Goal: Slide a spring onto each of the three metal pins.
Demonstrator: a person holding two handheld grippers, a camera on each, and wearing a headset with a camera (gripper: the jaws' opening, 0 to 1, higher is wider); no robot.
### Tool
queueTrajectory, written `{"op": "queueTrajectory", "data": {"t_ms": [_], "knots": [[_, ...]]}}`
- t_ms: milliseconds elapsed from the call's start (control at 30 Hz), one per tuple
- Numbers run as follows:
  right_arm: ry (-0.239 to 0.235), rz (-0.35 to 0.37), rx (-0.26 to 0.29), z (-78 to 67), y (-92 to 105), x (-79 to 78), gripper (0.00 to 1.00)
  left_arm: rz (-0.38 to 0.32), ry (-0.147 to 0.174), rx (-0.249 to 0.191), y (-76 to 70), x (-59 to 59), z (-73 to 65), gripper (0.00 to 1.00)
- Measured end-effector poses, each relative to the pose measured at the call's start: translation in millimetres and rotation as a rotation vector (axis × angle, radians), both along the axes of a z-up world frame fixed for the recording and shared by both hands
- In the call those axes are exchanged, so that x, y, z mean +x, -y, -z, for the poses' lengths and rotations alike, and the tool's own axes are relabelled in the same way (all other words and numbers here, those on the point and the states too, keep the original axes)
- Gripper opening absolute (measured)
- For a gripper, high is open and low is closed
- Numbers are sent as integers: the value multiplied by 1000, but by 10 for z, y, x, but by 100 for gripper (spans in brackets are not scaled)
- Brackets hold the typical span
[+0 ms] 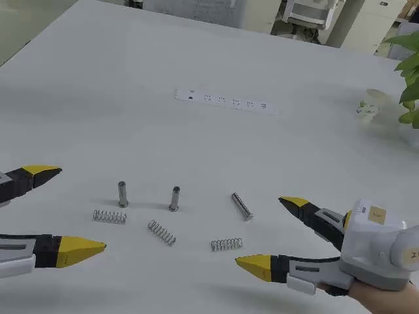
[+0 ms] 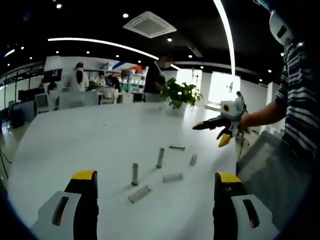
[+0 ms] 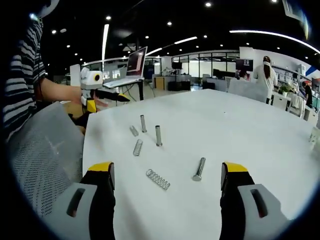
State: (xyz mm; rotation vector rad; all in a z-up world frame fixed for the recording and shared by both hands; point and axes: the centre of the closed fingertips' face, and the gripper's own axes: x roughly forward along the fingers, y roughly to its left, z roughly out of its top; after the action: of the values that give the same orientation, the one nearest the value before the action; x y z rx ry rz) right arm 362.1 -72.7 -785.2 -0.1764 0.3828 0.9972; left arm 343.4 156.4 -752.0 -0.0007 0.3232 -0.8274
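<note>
Two metal pins (image 1: 122, 194) (image 1: 175, 198) stand upright on the white table (image 1: 196, 144). A third pin (image 1: 241, 205) lies on its side to their right. Three springs (image 1: 109, 216) (image 1: 161, 232) (image 1: 226, 244) lie loose in front of the pins. My left gripper (image 1: 69, 209) is open at the left, level with the leftmost spring. My right gripper (image 1: 270, 232) is open just right of the rightmost spring. Between the left gripper's own jaws (image 2: 156, 176) I see the nearest pin (image 2: 135, 173) and a spring (image 2: 140, 193). The right gripper (image 3: 168, 167) frames the lying pin (image 3: 199, 169) and a spring (image 3: 158, 179). Neither holds anything.
A white power strip (image 1: 226, 100) lies farther back on the table. A green plant (image 1: 409, 72) and a small white object (image 1: 368, 108) sit at the far right edge. A mesh chair (image 3: 45, 150) stands by the near edge. People stand in the background.
</note>
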Motion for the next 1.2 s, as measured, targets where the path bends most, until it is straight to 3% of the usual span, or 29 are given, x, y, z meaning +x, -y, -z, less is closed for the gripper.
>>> {"op": "queueTrajectory", "data": {"t_ms": [1200], "knots": [[15,-29,-21,-46,-38,41,90,21,2,7,11,-8,-10,94]]}}
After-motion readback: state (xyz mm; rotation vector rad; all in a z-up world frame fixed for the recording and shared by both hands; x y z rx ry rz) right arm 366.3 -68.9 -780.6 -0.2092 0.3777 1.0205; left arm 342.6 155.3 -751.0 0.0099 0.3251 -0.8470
